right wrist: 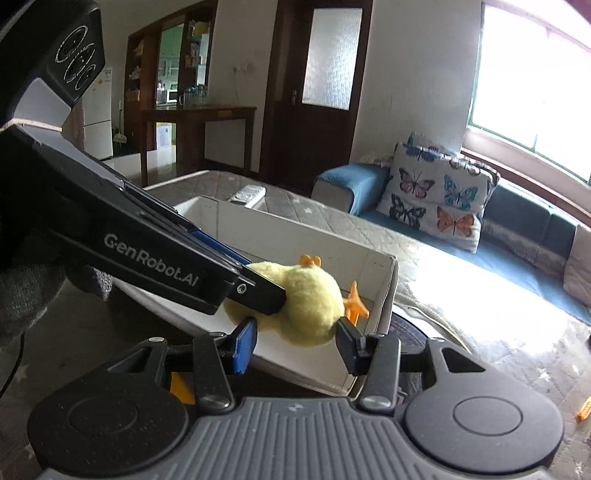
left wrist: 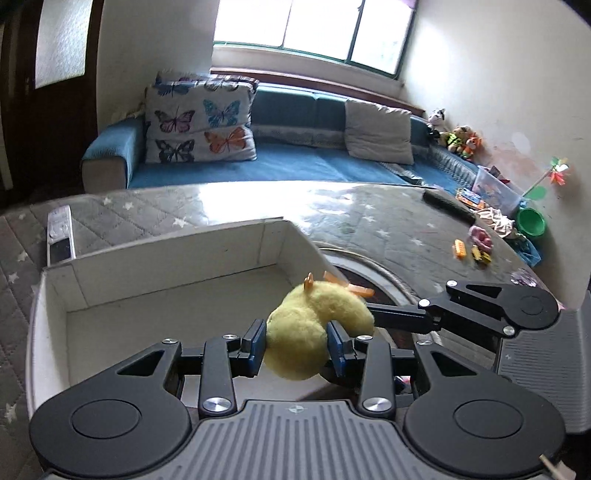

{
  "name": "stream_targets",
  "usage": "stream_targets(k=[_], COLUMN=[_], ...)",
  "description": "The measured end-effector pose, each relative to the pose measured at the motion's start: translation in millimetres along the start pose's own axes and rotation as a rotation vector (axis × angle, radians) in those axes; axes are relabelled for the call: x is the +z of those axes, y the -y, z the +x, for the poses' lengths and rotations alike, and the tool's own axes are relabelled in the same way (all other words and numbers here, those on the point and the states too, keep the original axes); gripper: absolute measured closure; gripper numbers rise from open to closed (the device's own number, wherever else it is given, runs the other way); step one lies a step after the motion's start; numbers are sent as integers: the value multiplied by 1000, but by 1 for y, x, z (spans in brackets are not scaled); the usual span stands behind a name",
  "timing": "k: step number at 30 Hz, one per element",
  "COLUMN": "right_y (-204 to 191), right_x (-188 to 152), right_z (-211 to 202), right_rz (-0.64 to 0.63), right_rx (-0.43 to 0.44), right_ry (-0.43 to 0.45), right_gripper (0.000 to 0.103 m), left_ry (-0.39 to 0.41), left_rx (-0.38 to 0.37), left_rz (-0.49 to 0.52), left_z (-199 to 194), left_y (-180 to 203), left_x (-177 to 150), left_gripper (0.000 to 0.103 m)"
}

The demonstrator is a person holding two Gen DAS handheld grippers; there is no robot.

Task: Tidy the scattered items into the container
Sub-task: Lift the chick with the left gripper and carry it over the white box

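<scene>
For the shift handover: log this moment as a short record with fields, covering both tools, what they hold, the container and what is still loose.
held item: yellow plush duck, orange feet, gripped from two sides
left tool: blue pads pressed into the duck
right tool: pads against the duck's sides
container: white cardboard box, nothing visible inside
duck position: above the box's near right corner
still loose: small toy pieces on the quilted grey table cover

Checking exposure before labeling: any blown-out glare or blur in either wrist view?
Left wrist: window clipped white, glare streak on the glossy table cover, fisheye bends the table edge; plush duck sharp. Right wrist: window blown out, washing out the sofa seat; duck and white box readable.
</scene>
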State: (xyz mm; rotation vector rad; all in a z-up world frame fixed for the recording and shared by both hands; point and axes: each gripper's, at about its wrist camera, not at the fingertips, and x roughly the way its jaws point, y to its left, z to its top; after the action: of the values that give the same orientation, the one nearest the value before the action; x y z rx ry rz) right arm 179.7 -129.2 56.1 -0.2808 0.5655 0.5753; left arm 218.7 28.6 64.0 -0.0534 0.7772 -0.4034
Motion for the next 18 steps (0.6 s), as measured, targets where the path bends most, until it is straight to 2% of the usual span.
stream_targets(k=[3,6,14,16,18], right_y=[4,5,5,5,3], right_x=[-2,-5,-9,-9,-11], right_z=[14,22,19,15,8], right_rz=[2,-2,21,26,29], right_rx=[9,13,3,-4,-16], right_ry=[-23,-38,-26,-16,-6], right_gripper=[56,56,55,54,47], left_ry=[-42,-56,-46,-38,-28], left_rx=[-37,-25,-22,-19,-16], left_rz=[-37,-45,-69,-70,-68], left_z=[18,25,19,14,7], left_y=[-7,-9,-16,-15,-13], left_x=[2,0,1,-1,-3], left_gripper=[66,66,65,65,65])
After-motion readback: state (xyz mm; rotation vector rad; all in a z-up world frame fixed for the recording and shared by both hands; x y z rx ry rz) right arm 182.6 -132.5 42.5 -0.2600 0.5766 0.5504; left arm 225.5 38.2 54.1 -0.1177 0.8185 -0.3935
